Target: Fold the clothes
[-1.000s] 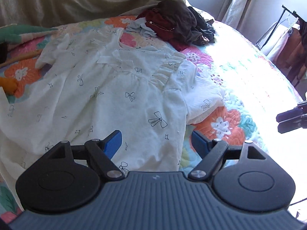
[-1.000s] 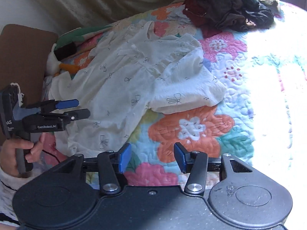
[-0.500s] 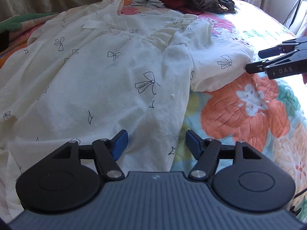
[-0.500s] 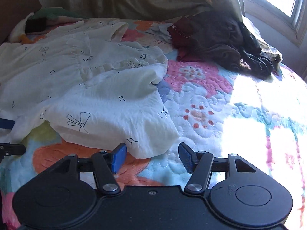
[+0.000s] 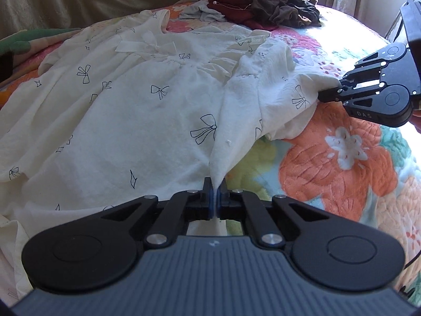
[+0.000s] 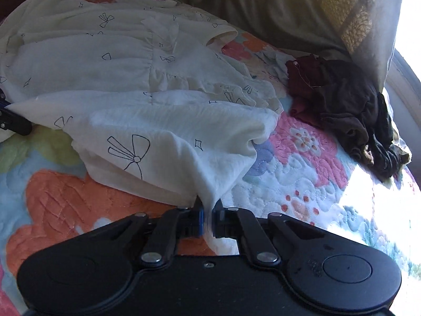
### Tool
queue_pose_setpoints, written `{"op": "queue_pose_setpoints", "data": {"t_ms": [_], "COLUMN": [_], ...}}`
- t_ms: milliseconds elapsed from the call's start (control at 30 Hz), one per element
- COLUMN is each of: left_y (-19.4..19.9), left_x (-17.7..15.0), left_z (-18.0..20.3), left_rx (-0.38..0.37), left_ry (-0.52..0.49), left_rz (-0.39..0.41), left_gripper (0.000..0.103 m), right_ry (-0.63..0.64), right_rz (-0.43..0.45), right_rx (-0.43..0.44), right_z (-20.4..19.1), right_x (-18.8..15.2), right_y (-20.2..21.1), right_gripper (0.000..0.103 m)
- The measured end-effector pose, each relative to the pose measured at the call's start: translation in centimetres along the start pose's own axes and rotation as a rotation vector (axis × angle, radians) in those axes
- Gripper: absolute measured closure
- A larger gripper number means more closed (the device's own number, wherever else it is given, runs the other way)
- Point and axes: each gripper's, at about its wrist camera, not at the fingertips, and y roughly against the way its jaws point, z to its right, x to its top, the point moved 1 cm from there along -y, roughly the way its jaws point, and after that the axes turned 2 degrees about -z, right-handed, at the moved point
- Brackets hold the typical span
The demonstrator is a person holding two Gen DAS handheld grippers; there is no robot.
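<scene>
A white dress [image 5: 136,110] with black bow prints lies spread on a floral quilt [image 5: 342,163]. My left gripper [image 5: 215,192] is shut on the dress's side edge near me, and the cloth rises in a taut ridge from its jaws. My right gripper [image 6: 208,212] is shut on the end of the dress's sleeve [image 6: 171,147]. The right gripper also shows in the left wrist view [image 5: 329,93], pinching the sleeve tip at the right. The left gripper's tip shows at the left edge of the right wrist view [image 6: 11,121].
A heap of dark brown and maroon clothes [image 5: 265,2] lies at the back of the bed, also in the right wrist view [image 6: 342,110]. A beige curtain [image 6: 302,8] hangs behind. The quilt's right side [image 6: 381,210] is in bright sunlight.
Both grippers have gone from open to shut: the left on the dress's side edge, the right on the sleeve end. Both moved in low to the cloth.
</scene>
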Motion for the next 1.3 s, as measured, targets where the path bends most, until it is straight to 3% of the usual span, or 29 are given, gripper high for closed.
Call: {"op": "queue_pose_setpoints", "data": {"t_ms": [233,333,400,467,533,633,733,800,867,933,1033,1167,1300], "left_y": [3.8,3.1,2.0,1.5,2.6,5.8,9.5,11.6,12.8,13.5,13.2,12.3,12.9], "left_x": [0.3,-0.4,-1.0,-1.6,-2.1,-2.3,-2.4,-3.5,-5.4,-7.4,-9.9,-10.5,-10.2], "left_z": [3.0,4.0,4.1,3.3,1.8,-1.9,-7.1,-11.4,-15.1,-18.2,-20.7,-20.7,-20.5], "left_rx": [-0.012,-0.01,-0.03,-0.045,-0.06,-0.071,0.051,0.155,0.17,0.173,0.176,0.119,0.099], "left_ry": [-0.101,-0.141,-0.129,-0.092,-0.038,0.031,0.075,0.17,0.333,0.484,0.633,0.658,0.599], "left_rz": [0.043,0.004,-0.054,-0.109,-0.12,-0.1,-0.051,-0.033,-0.028,-0.024,-0.028,-0.046,-0.009], "left_gripper": [0.099,0.092,0.091,0.09,0.085,0.065,0.037,0.032,0.032,0.032,0.032,0.032,0.035], "right_ry": [-0.134,-0.115,-0.099,-0.132,-0.15,-0.161,-0.01,0.06,0.029,-0.063,-0.208,-0.264,-0.183], "right_rz": [0.05,0.059,0.019,-0.045,-0.093,-0.144,-0.196,-0.173,-0.143,-0.078,0.036,0.093,0.083], "right_rx": [-0.091,-0.156,-0.2,-0.187,-0.212,-0.241,-0.279,-0.307,-0.28,-0.19,0.104,0.47,0.636], "right_z": [2.2,2.2,1.9,1.8,1.4,0.5,-1.0,-1.6,-2.0,-2.8,-5.0,-10.8,-17.7], "right_x": [-2.5,-4.0,-5.0,-5.7,-6.2,-6.2,-5.4,-4.3,-2.8,-1.4,1.0,4.1,6.8], "right_y": [6.7,8.2,7.2,5.3,3.9,4.0,5.3,7.2,9.4,11.6,13.7,12.9,11.1], "right_gripper": [0.101,0.101,0.101,0.101,0.099,0.099,0.098,0.082,0.07,0.067,0.067,0.066,0.065]}}
